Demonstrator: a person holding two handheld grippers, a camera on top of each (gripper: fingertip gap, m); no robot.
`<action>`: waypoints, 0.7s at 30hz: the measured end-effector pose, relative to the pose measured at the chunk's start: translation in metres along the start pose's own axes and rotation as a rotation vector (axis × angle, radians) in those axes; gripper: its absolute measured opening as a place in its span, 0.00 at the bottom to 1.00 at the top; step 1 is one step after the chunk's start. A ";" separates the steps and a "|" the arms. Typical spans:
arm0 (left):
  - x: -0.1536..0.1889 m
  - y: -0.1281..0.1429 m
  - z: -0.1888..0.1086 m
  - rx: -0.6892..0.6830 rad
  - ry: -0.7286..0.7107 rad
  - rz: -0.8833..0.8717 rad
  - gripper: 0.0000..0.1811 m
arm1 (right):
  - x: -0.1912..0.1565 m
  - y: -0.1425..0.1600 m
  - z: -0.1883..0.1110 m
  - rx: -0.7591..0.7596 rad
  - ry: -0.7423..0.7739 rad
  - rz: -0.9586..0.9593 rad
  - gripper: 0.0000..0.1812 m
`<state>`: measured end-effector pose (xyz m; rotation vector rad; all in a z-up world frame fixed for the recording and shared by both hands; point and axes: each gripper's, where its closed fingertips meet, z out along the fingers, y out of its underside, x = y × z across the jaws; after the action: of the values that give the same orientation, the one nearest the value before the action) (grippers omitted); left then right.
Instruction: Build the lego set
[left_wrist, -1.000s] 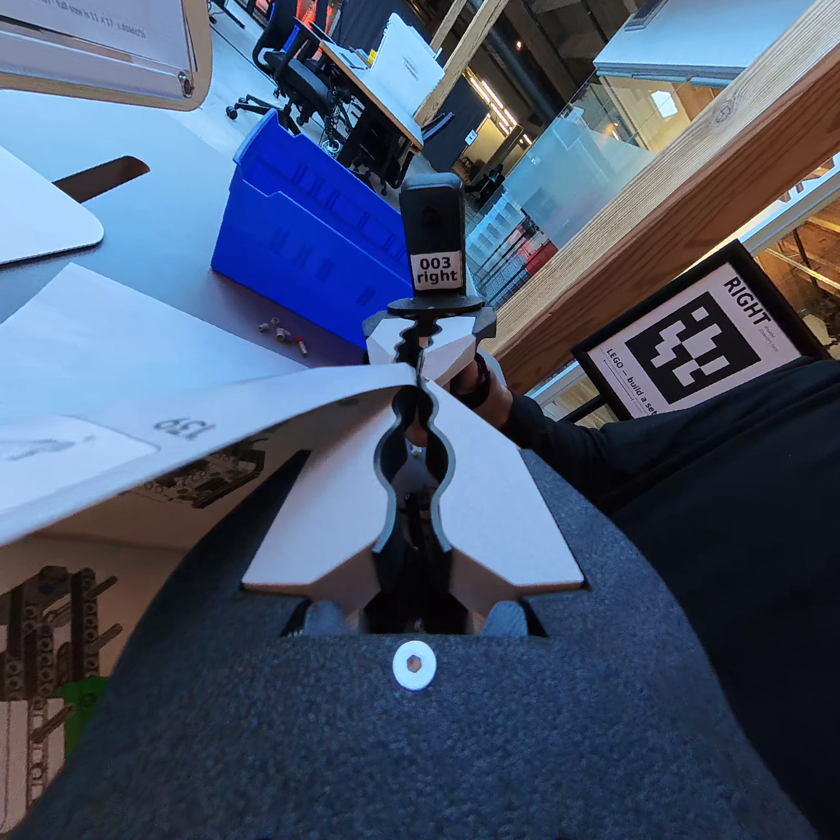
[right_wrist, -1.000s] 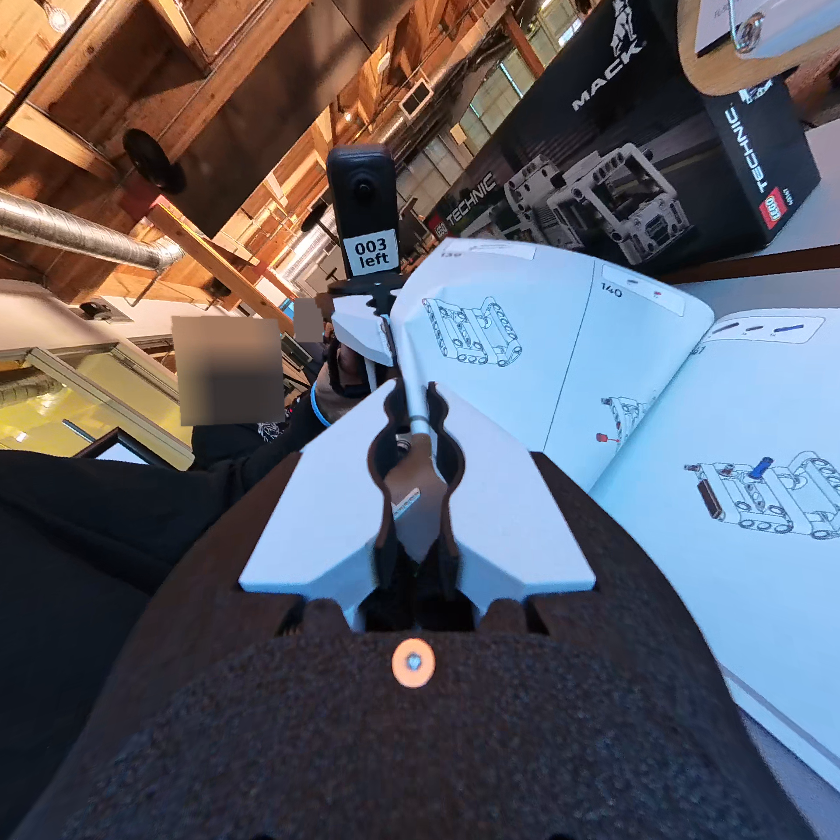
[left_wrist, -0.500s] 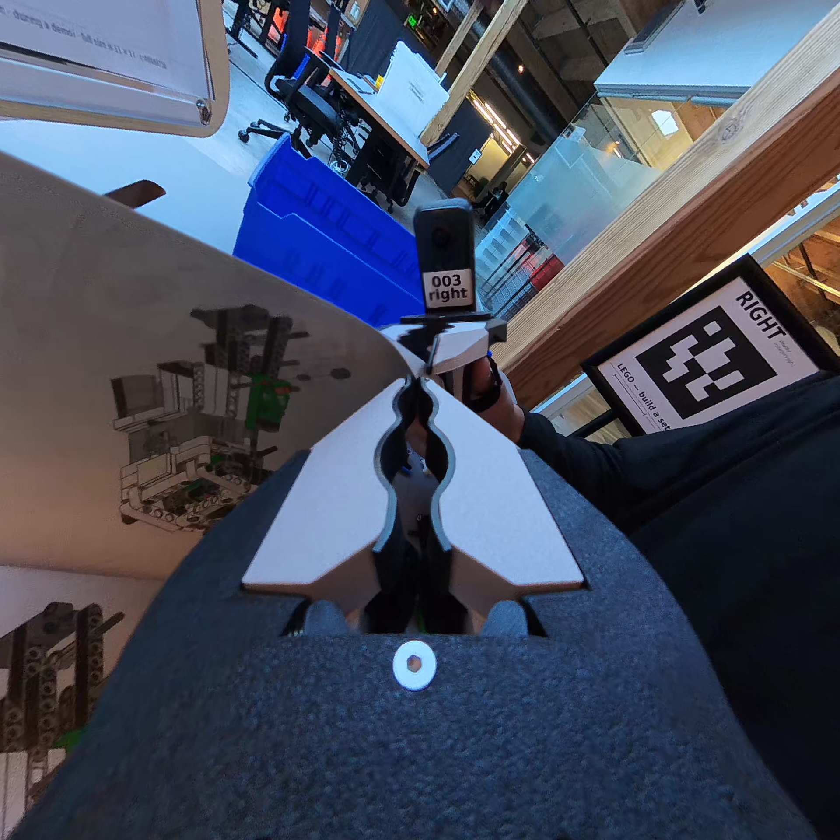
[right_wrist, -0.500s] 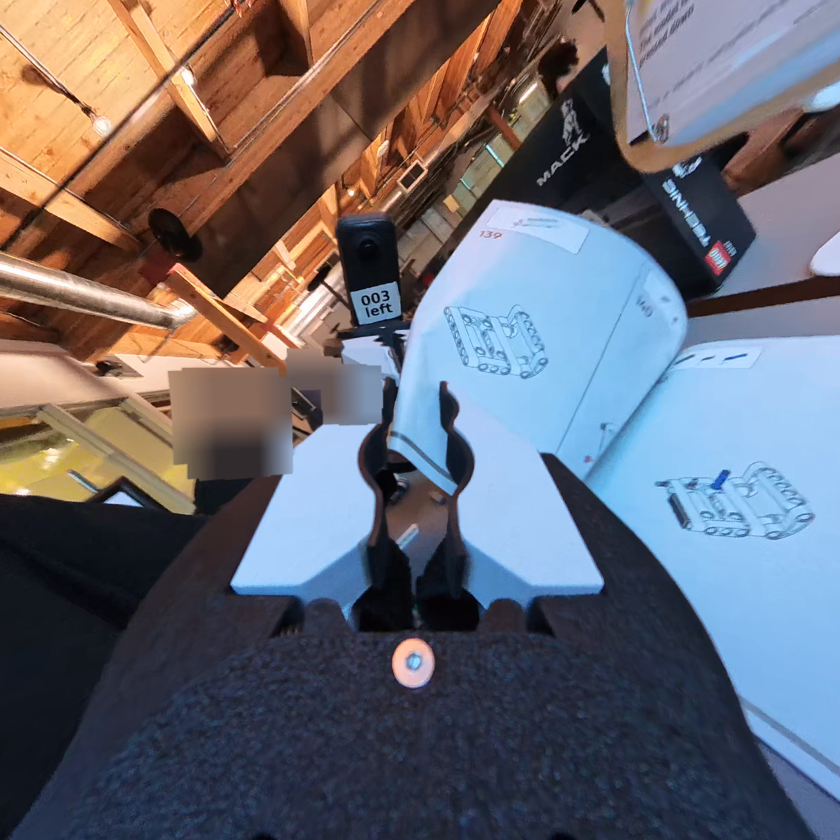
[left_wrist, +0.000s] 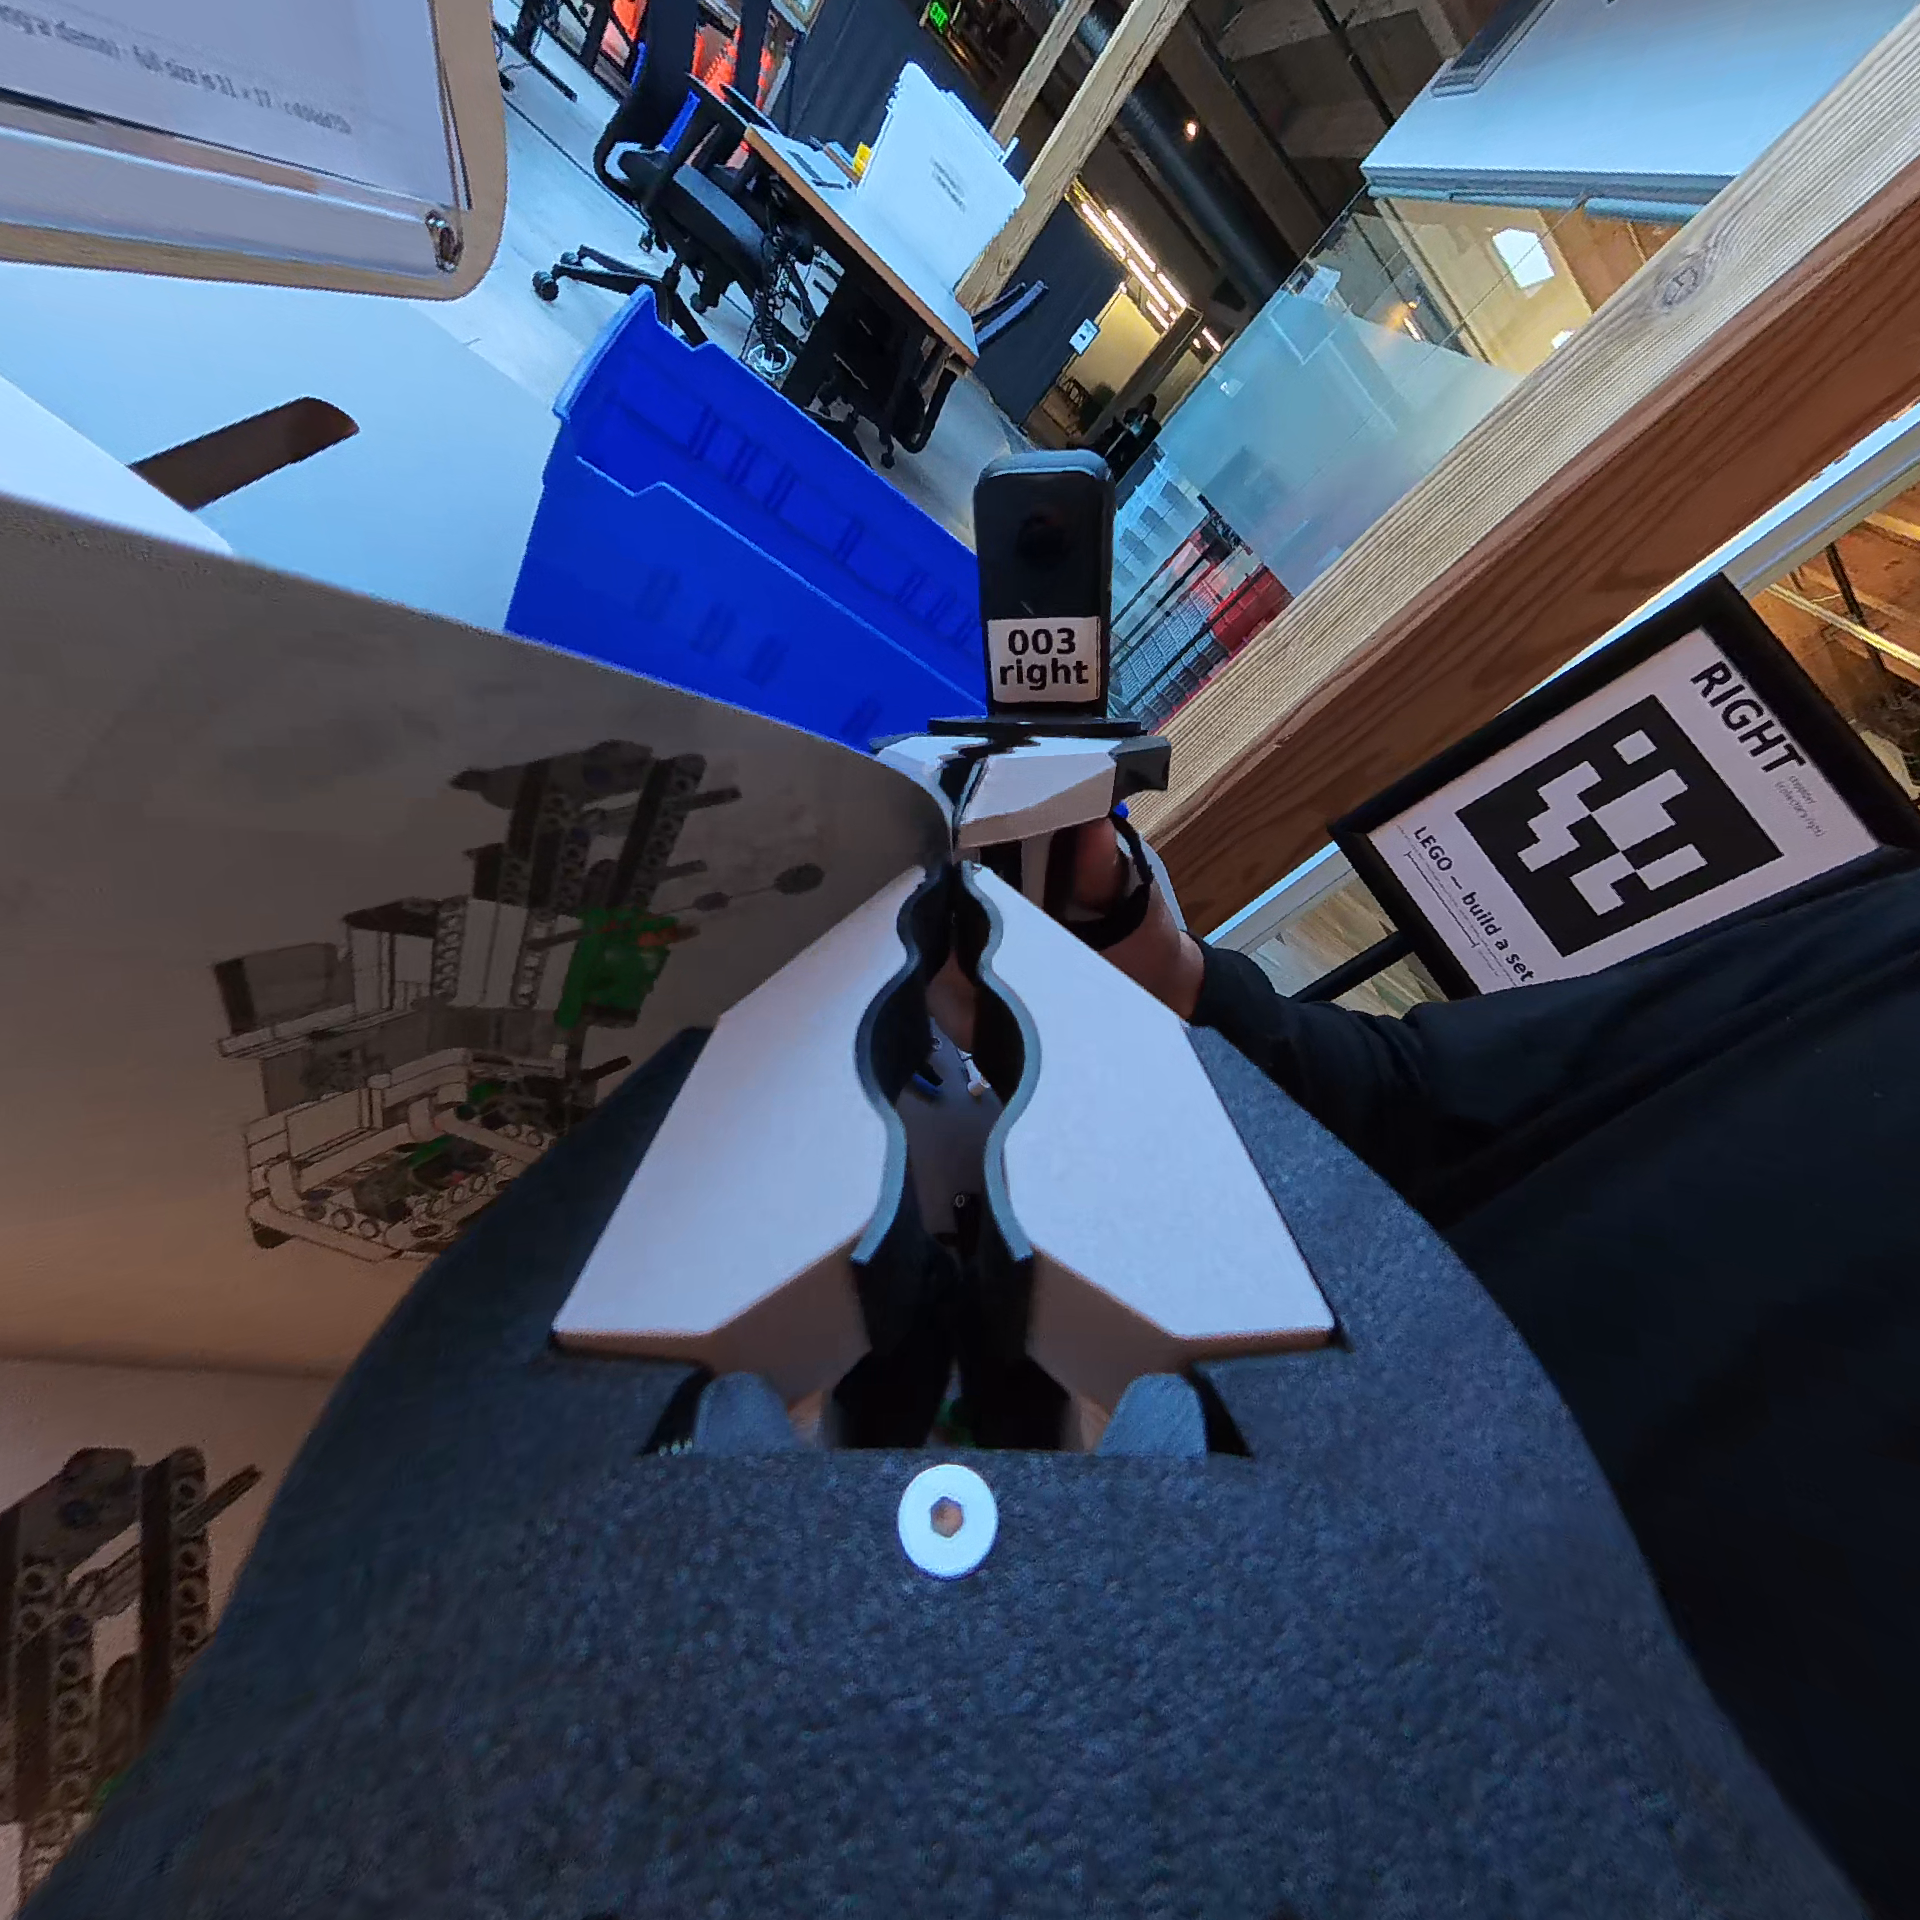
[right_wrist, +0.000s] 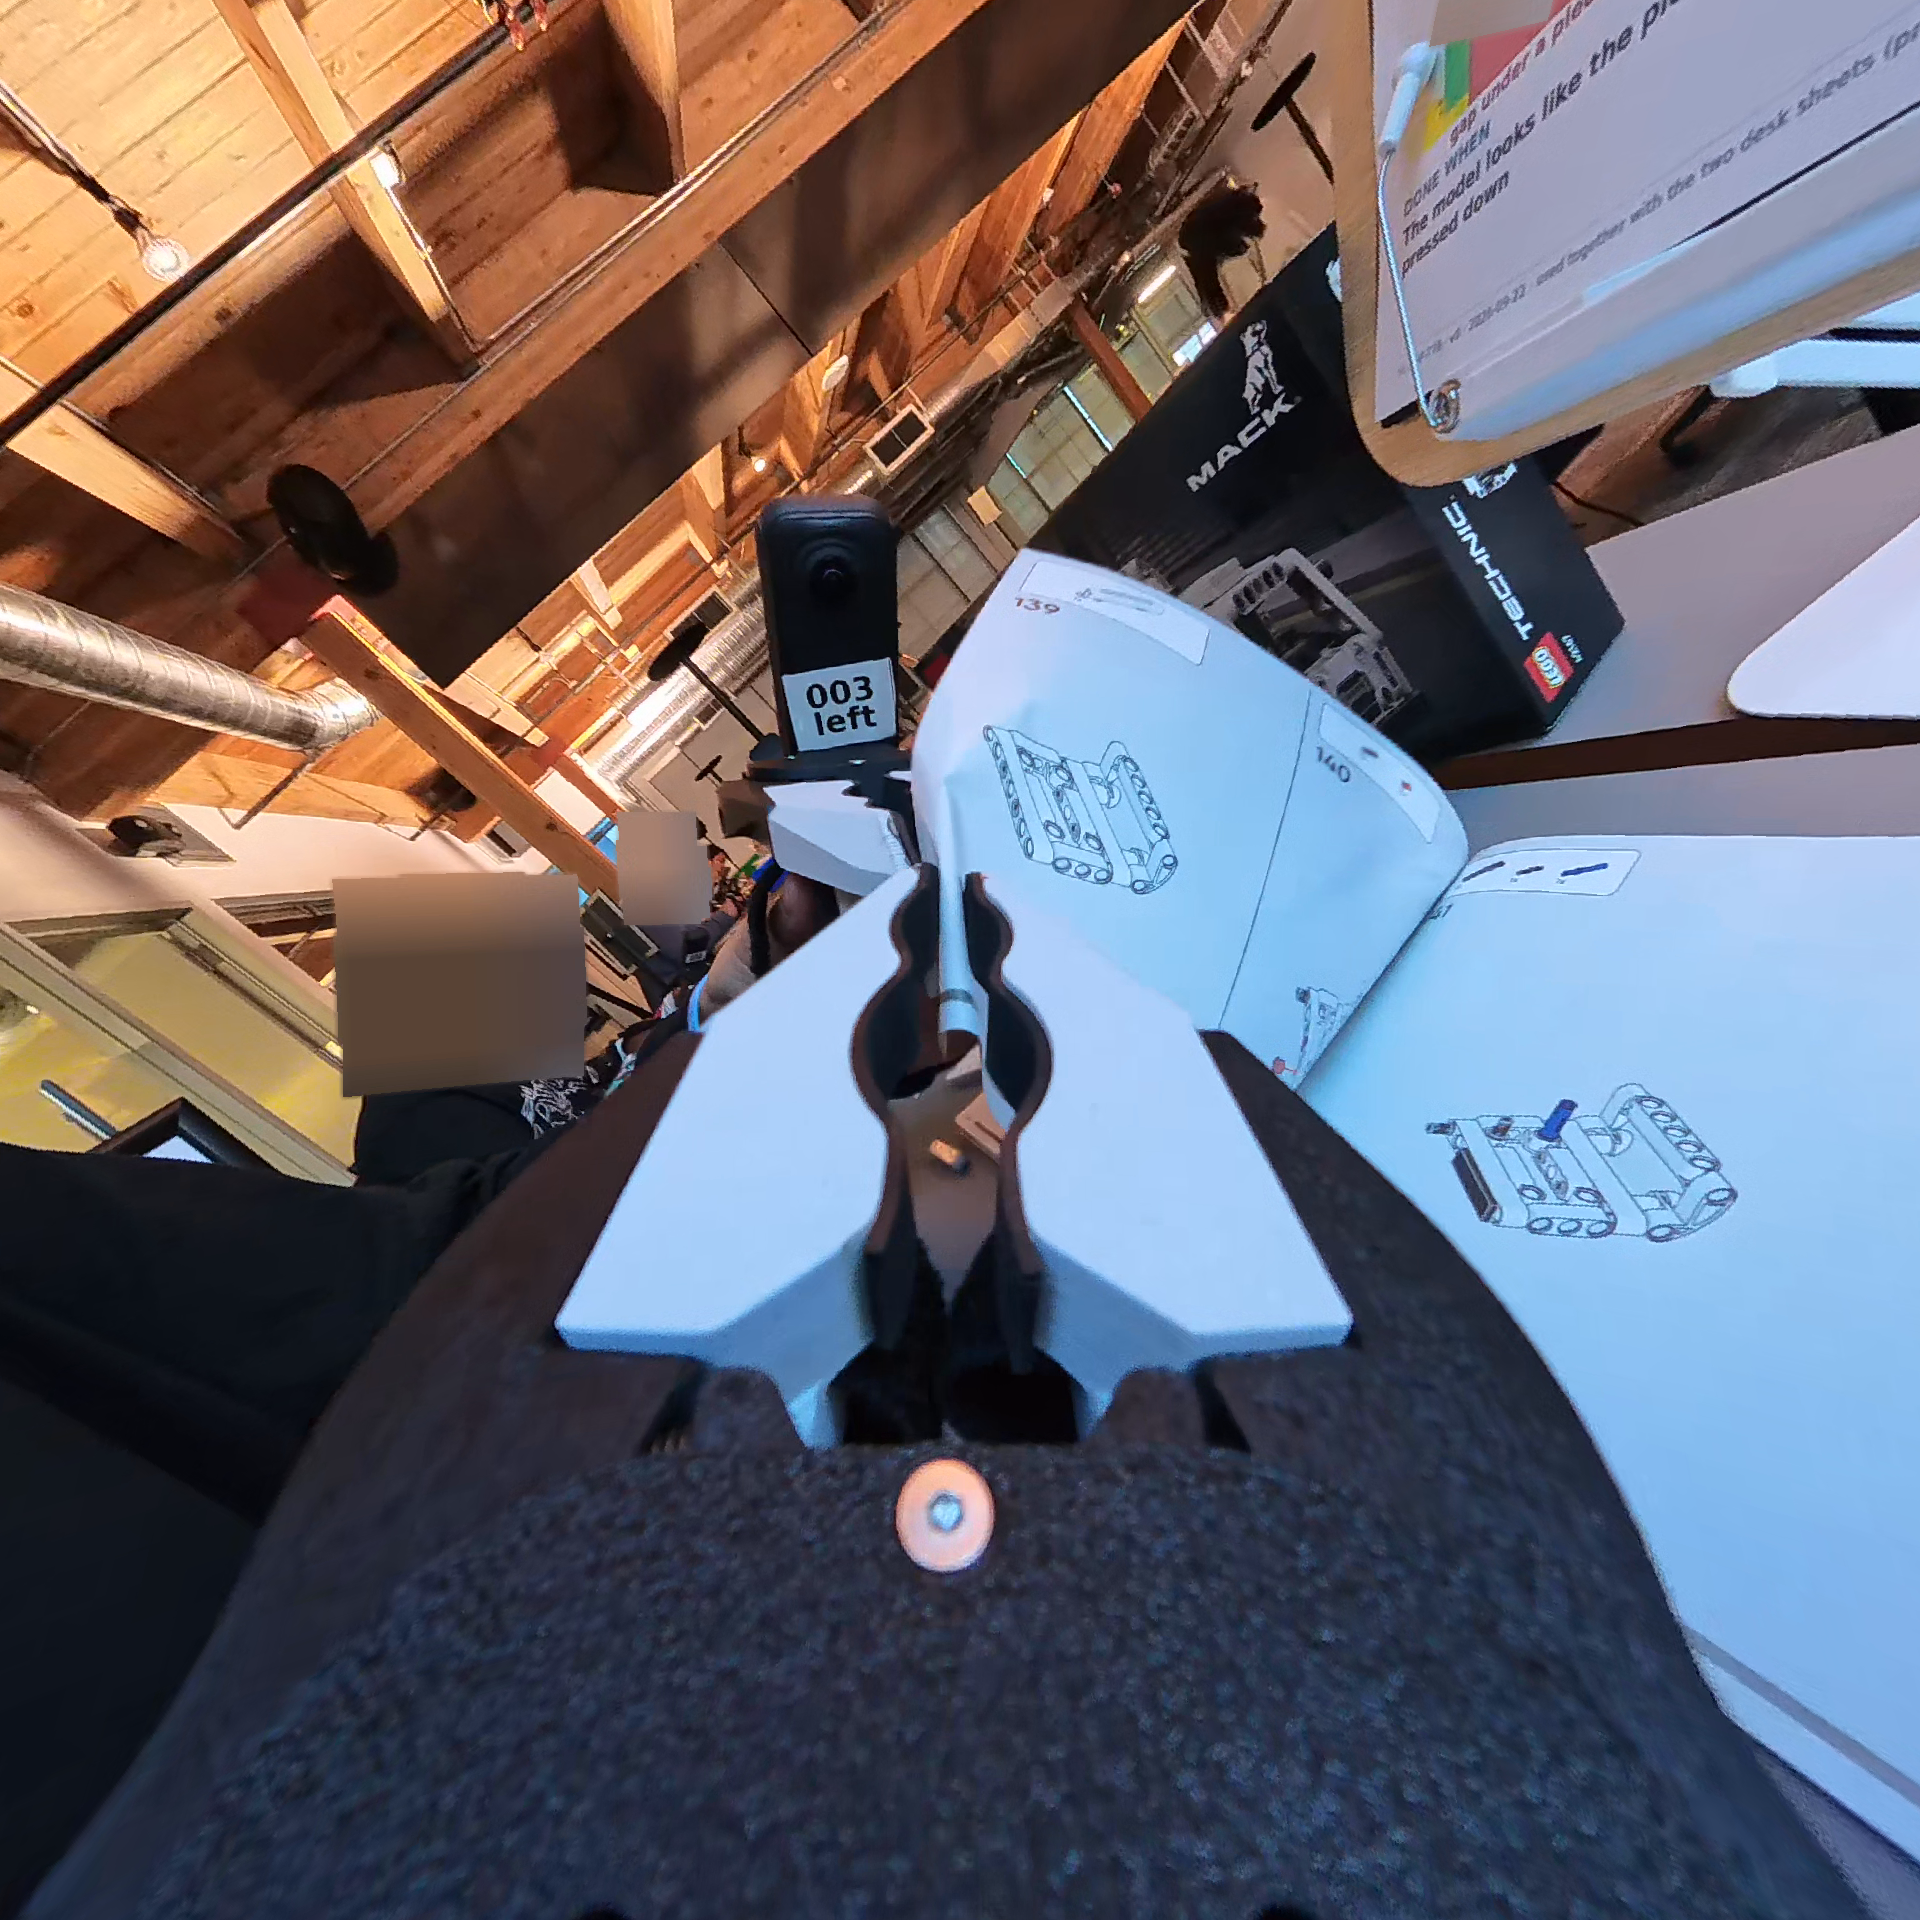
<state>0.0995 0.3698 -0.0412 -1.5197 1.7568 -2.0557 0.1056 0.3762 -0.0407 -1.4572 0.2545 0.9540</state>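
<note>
The instruction booklet lies open on the table, and one page (left_wrist: 416, 831) is lifted and curls upward. My left gripper (left_wrist: 951, 883) is shut on the page's free edge. My right gripper (right_wrist: 948, 894) faces it tip to tip, with its jaws nearly closed on the same page edge (right_wrist: 951, 935). The lifted page also shows in the right wrist view (right_wrist: 1091, 779), above the flat page (right_wrist: 1558, 1039). The right gripper shows in the left wrist view (left_wrist: 997, 790), and the left gripper in the right wrist view (right_wrist: 842, 821).
A blue bin (left_wrist: 727, 582) stands behind the booklet. The black set box (right_wrist: 1455, 582) and a clipboard stand (right_wrist: 1662, 208) are at the back. A framed marker sign (left_wrist: 1610, 831) is to the right. Small loose parts (right_wrist: 945, 1153) lie on the table below my fingers. My left and right fingertips are right by each other.
The page has risen from nearly flat into a tall curl. My right gripper opened half a second ago and has closed again on the page edge. My left gripper stayed shut.
</note>
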 end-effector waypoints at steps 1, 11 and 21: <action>-0.001 0.000 0.000 0.000 -0.001 -0.001 0.00 | 0.000 0.000 0.000 0.001 -0.006 0.010 0.02; -0.005 0.005 -0.001 -0.003 0.001 -0.009 0.00 | 0.005 -0.005 -0.005 0.041 -0.021 0.081 0.02; -0.014 0.042 -0.074 -0.126 -0.152 -0.115 0.00 | 0.033 0.000 -0.011 -0.014 0.200 -0.010 0.04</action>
<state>0.0348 0.4169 -0.0729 -1.7997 1.8118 -1.8510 0.1301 0.3786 -0.0649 -1.5670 0.3874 0.8030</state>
